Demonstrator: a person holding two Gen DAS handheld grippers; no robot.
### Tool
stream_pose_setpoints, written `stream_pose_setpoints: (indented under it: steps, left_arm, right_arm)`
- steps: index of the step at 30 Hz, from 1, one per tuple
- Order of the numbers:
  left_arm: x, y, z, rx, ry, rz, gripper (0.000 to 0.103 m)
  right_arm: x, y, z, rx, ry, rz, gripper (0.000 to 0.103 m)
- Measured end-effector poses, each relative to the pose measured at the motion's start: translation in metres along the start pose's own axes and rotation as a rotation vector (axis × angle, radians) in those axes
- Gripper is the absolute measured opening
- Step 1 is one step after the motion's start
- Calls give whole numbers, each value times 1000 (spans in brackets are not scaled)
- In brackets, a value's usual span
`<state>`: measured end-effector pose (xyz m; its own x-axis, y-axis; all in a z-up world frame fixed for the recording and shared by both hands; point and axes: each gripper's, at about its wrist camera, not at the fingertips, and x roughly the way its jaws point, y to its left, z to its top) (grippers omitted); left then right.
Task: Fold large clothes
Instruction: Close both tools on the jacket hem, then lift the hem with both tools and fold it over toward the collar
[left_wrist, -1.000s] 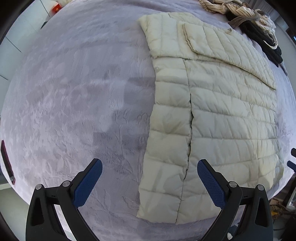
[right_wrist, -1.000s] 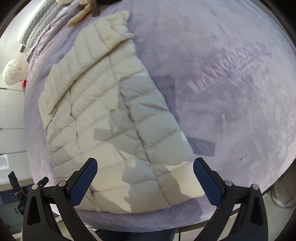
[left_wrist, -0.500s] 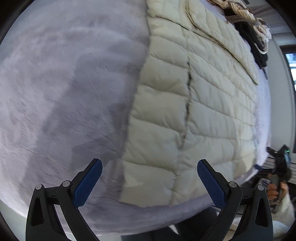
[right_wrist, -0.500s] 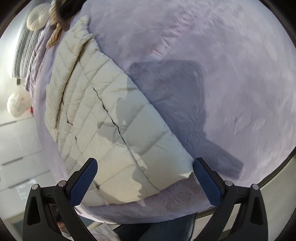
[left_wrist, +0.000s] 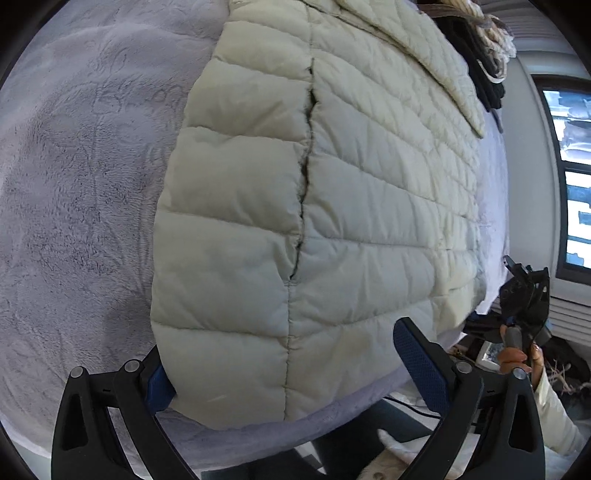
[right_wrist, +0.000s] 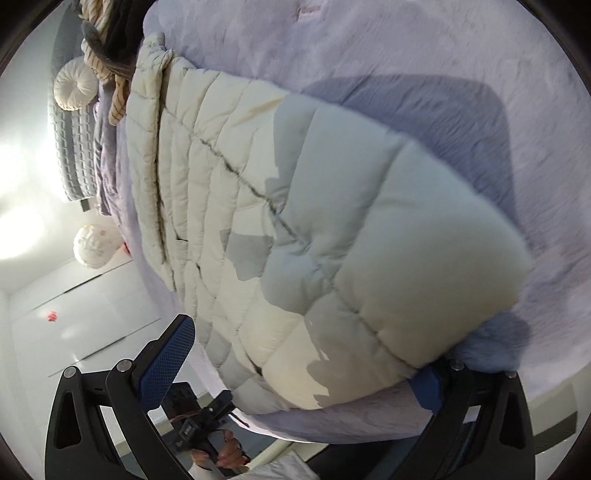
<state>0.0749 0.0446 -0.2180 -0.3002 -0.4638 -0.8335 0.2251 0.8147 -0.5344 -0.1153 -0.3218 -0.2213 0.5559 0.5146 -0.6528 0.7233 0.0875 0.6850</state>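
A cream quilted puffer jacket (left_wrist: 332, 206) lies flat on a lavender plush blanket (left_wrist: 81, 177), its hem at the near edge; it also fills the right wrist view (right_wrist: 332, 229). My left gripper (left_wrist: 284, 365) is open, its fingers astride the hem's left corner, the left pad (left_wrist: 157, 384) partly hidden behind the jacket. My right gripper (right_wrist: 299, 365) is open astride the hem's right corner, its right pad (right_wrist: 426, 386) tucked under the jacket edge. The other hand-held gripper shows in each view (left_wrist: 524, 299) (right_wrist: 203, 424).
A pile of striped and dark clothes (left_wrist: 480, 44) lies past the jacket's collar. Round cushions (right_wrist: 75, 88) and a grey quilted headboard (right_wrist: 70, 147) stand at the bed's far end. A window (left_wrist: 572, 177) is at the right. The bed edge (left_wrist: 314, 424) drops off just below the hem.
Both grippers have moved down and in toward the jacket's hem; the jacket now fills both views and the hem corners lie between the open jaws.
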Motion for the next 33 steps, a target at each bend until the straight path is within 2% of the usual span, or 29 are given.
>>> stream_pose_setpoints:
  steps: [3,4,5,6,7,8,9,10,14,19,23,29,33]
  left_arm:
    - [-8,6,-3,21,2,-10,86]
    - [-8,5,-3,33,4,-11,77]
    - [-8,4,-3,42,8,-12,63]
    - [-8,3,-2,54,13,-17,55]
    - [-9,4,-2,62,17,-23,39]
    - [-11,4,-1,73,17,-33,26]
    - [-13,4,0,85,15,-43,23]
    - [-18,4,0,100,8,-52,21]
    - [-42,-6,3,159,-32,-110,19]
    - [-77,-15,19,152,-100,-189,19]
    - [-105,-30,40,158,-188,-201,19]
    - [-154,-52,86,120,-365,-228,19]
    - [-173,-63,128,71,-460,-216,19]
  right_arm:
    - [-1,-4,-8,26,-27,50,101]
    - [-2,-8,-11,44,-45,63,99]
    - [1,-7,-11,57,-55,69,90]
    - [2,-11,-13,80,-66,75,72]
    - [3,-14,-14,99,-71,73,61]
    - [3,-17,-15,123,-77,62,42]
    - [4,-17,-16,130,-86,53,20]
    - [4,-16,-19,133,-101,44,14]
    - [-3,1,-26,78,-135,83,9]
    - [-20,35,-24,4,-146,167,8]
    - [-30,73,-11,-70,-130,206,9]
    - [-40,153,38,-210,-105,260,9]
    - [-34,207,76,-302,-77,255,9]
